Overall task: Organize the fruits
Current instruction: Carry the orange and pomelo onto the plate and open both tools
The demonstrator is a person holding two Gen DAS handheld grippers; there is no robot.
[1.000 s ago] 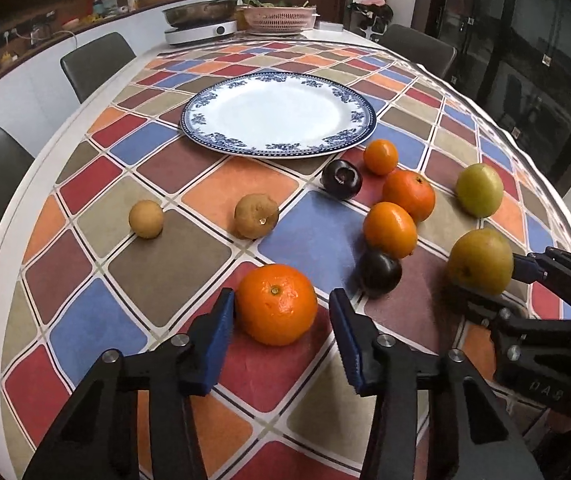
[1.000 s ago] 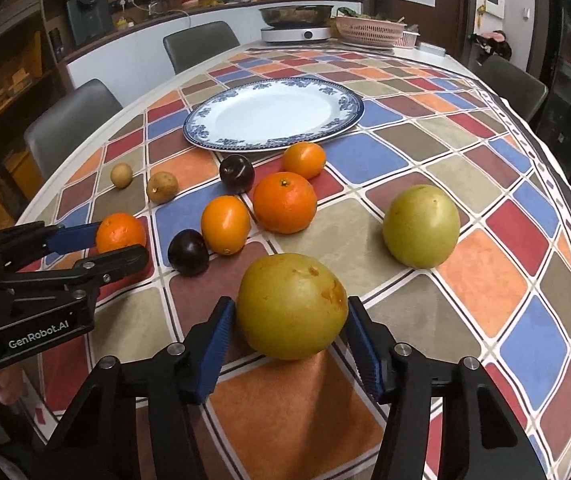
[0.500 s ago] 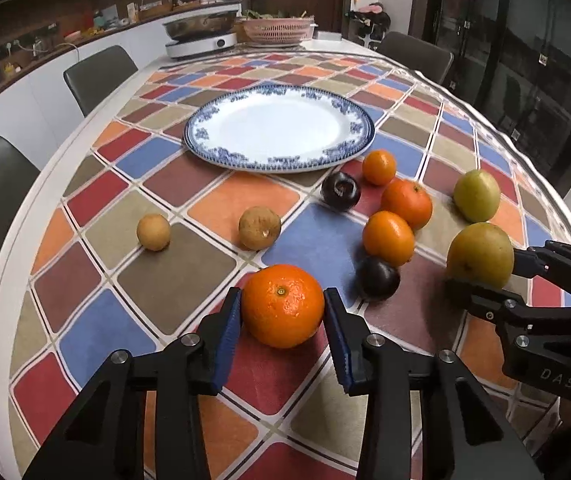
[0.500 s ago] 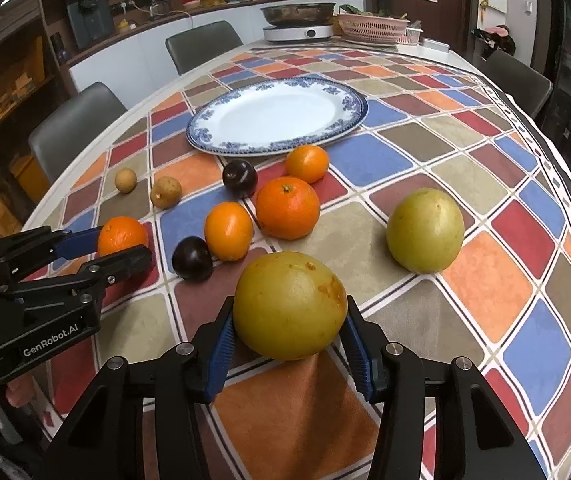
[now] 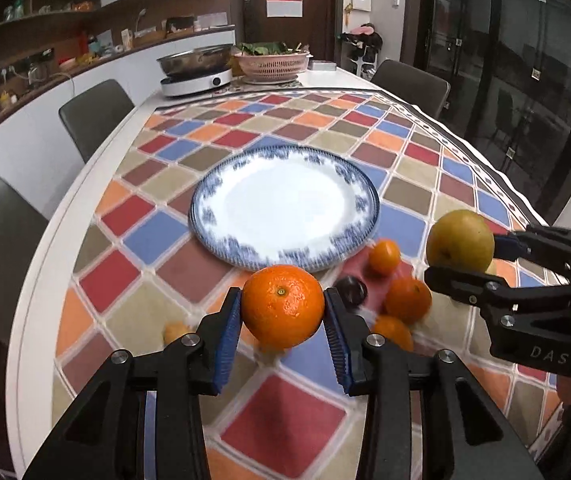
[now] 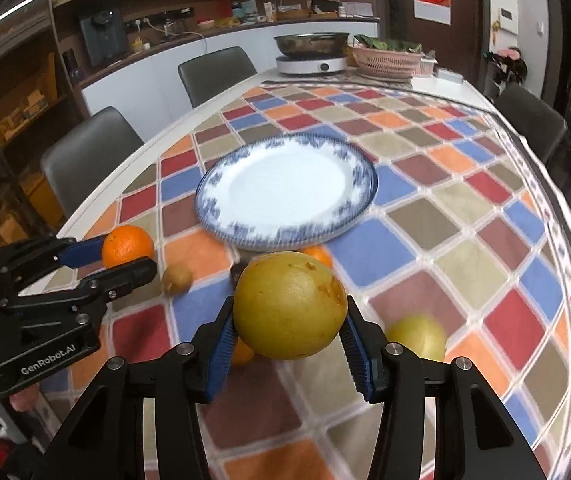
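Observation:
My left gripper [image 5: 283,316] is shut on a large orange [image 5: 282,306] and holds it in the air above the table, just short of the blue-rimmed white plate [image 5: 285,210]. My right gripper [image 6: 289,320] is shut on a big yellow-green pear [image 6: 289,306], also lifted, in front of the same plate [image 6: 285,188]. Each gripper shows in the other's view: the right one with the pear [image 5: 460,242], the left one with the orange [image 6: 127,246]. Smaller oranges [image 5: 407,300], a dark plum [image 5: 351,290] and a second pear [image 6: 417,338] lie on the table below.
The checkered tablecloth [image 5: 317,416] covers a long table. A brown fruit [image 6: 177,278] lies left of centre. A cooker with a pan [image 5: 197,74] and a pink basket [image 5: 271,64] stand at the far end. Chairs [image 5: 95,114] line the sides.
Both grippers closed on their fruit, lifted it off the table and moved forward toward the plate. The loose fruit now lies below and behind the held pieces.

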